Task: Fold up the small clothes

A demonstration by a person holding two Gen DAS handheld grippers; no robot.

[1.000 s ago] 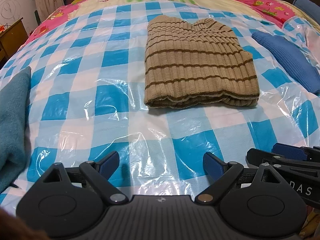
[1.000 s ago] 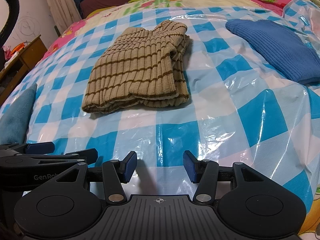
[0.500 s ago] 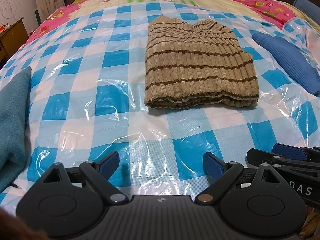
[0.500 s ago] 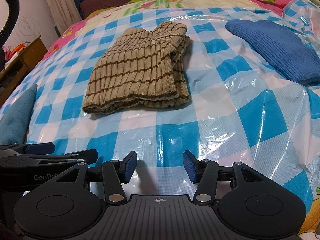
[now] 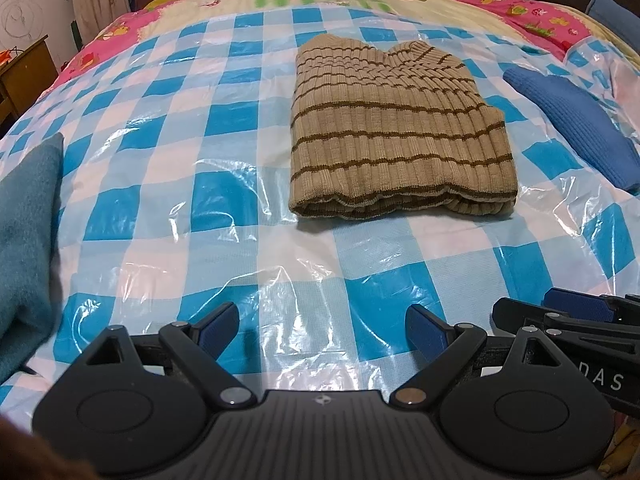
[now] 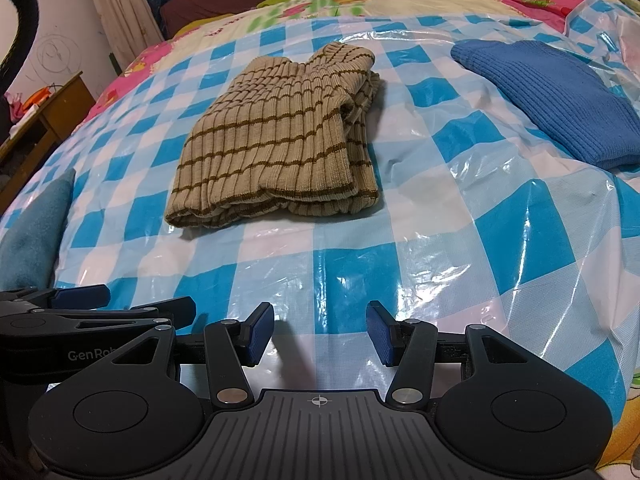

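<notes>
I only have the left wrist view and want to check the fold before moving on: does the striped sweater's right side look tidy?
Observer: Not quite. In the right wrist view the striped sweater shows lower layers sticking out past the top layer along its right side.
Operator: Is the right tool empty? I only see its side from here.
Observer: Yes. The right tool is open, and only the checked plastic cover shows between its pads.
</notes>
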